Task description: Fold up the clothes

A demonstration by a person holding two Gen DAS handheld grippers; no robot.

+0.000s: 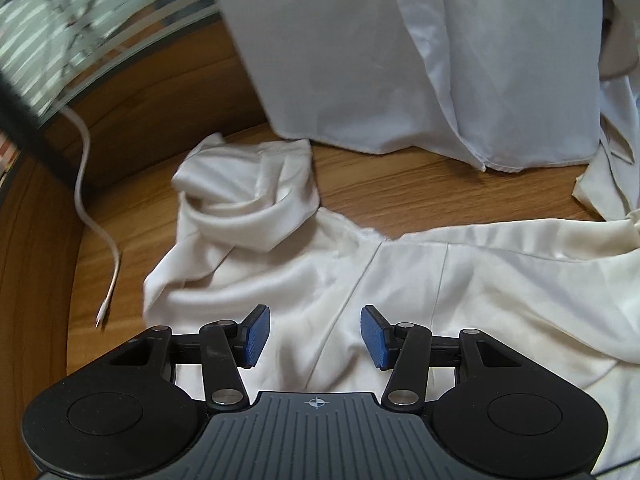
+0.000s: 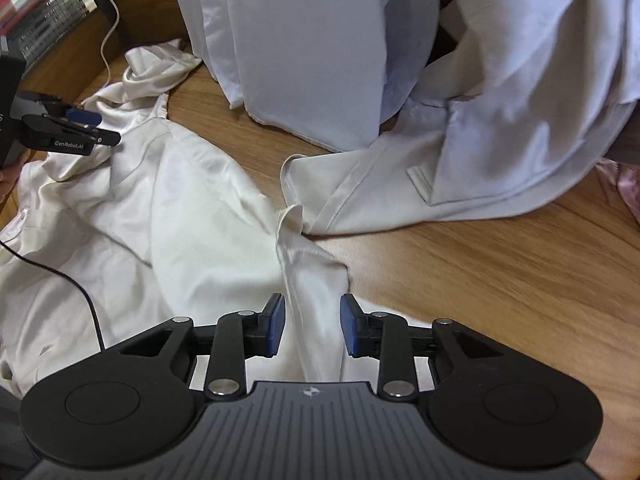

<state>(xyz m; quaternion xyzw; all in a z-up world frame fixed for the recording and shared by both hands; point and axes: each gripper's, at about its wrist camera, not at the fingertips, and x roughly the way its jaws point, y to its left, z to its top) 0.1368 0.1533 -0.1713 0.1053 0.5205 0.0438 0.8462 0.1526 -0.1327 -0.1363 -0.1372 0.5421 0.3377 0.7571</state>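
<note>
A cream satin garment (image 1: 460, 300) lies crumpled on the wooden table (image 1: 420, 184), with one bunched end (image 1: 248, 192) at the upper left. My left gripper (image 1: 314, 320) hangs just above its smooth part, blue pads wide apart and nothing between them. In the right wrist view the same garment (image 2: 168, 216) spreads to the left. My right gripper (image 2: 312, 320) stands open astride a raised fold (image 2: 312, 288) of it, the pads not squeezing the cloth. The left gripper (image 2: 102, 126) shows at the left edge over the garment's far part.
A heap of white garments (image 2: 500, 100) fills the back of the table (image 2: 500, 280), also seen as white cloth (image 1: 360, 60). A white cable (image 1: 86, 208) trails at the left. A black cable (image 2: 80, 288) crosses the satin. Pink cloth (image 2: 628, 188) peeks in at the right.
</note>
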